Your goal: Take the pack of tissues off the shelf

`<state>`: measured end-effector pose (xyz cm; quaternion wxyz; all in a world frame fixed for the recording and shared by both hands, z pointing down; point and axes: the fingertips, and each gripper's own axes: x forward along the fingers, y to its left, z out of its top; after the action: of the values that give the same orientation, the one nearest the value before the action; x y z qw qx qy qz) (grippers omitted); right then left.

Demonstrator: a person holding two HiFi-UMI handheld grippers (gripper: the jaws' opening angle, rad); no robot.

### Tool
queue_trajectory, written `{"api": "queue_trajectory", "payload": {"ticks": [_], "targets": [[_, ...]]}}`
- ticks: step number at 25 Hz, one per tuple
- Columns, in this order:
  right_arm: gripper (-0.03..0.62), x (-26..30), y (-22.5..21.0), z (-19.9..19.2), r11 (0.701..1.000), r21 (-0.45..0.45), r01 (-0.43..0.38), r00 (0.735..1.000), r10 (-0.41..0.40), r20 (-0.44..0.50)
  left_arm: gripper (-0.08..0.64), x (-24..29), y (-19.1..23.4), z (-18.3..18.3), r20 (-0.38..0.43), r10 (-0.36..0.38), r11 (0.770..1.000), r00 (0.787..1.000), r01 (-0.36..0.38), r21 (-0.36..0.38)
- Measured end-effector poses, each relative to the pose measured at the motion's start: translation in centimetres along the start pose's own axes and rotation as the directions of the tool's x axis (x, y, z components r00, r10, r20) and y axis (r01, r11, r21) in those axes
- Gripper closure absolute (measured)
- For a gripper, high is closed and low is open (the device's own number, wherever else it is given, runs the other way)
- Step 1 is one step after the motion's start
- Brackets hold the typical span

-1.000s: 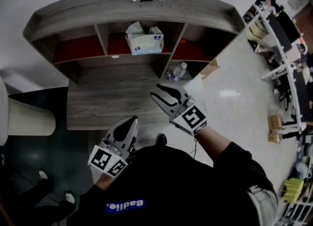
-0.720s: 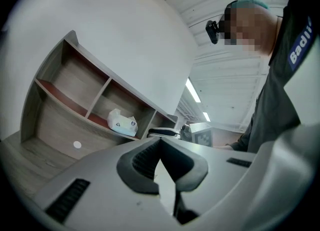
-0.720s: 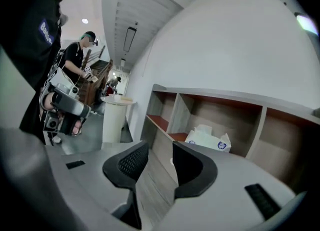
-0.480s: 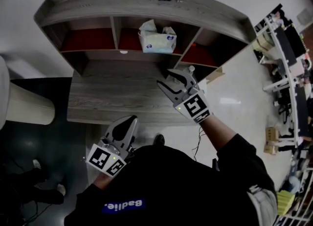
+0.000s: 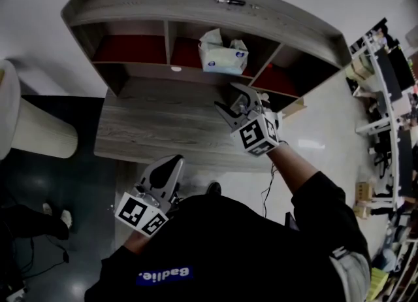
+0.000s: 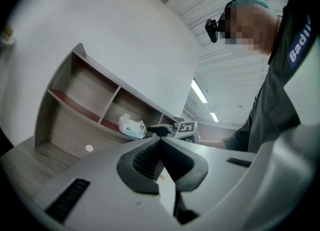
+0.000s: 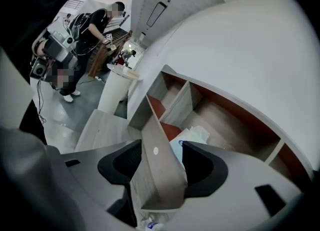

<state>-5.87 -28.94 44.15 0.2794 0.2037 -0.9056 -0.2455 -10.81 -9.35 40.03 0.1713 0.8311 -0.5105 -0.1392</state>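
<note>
The pack of tissues (image 5: 223,57) is white and light blue with a tissue sticking up, and it stands in the middle compartment of the wooden shelf (image 5: 196,6). It also shows in the left gripper view (image 6: 131,126). My right gripper (image 5: 234,100) hovers over the desk just in front of and below the pack, apart from it. Its jaws have just been opening and nothing is between them. Along them I see the pack (image 7: 192,136) partly behind the right jaw. My left gripper (image 5: 171,162) hangs low near my body with its jaws closed together (image 6: 160,139).
A grey wooden desk top (image 5: 157,131) lies below the shelf. On the shelf's top lies a dark pen-like thing (image 5: 230,1). A white round pillar (image 5: 32,131) stands at the left. Office desks (image 5: 385,85) line the right side. A person (image 7: 95,30) stands far off.
My right gripper has moved up toward the shelf, rolled, and spread its jaws wider. My left gripper has kept its place near my body.
</note>
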Motion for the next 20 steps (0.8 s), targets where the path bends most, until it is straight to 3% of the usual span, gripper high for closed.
{"api": "queue_trajectory", "payload": {"ticks": [7,16,20], "targets": [[0.321,2.2,-3.2,-0.5,0.991,-0.124,0.057,0.997,-0.062,-0.041,0.563,-0.7,0.2,0.1,0.008,0.034,0.999,0.999,-0.034,0.003],[0.310,5.1,-4.8,-2.5,0.949,-0.308,0.061,0.981,-0.114,-0.158,0.561,-1.3,0.4,-0.1,0.013,0.066,0.998,0.998,-0.066,0.002],[0.310,6.6,-5.0,-3.3,0.946,-0.320,0.050,0.975,-0.116,-0.188,0.563,-1.4,0.6,0.0,0.017,0.079,0.997,0.997,-0.079,0.001]]}}
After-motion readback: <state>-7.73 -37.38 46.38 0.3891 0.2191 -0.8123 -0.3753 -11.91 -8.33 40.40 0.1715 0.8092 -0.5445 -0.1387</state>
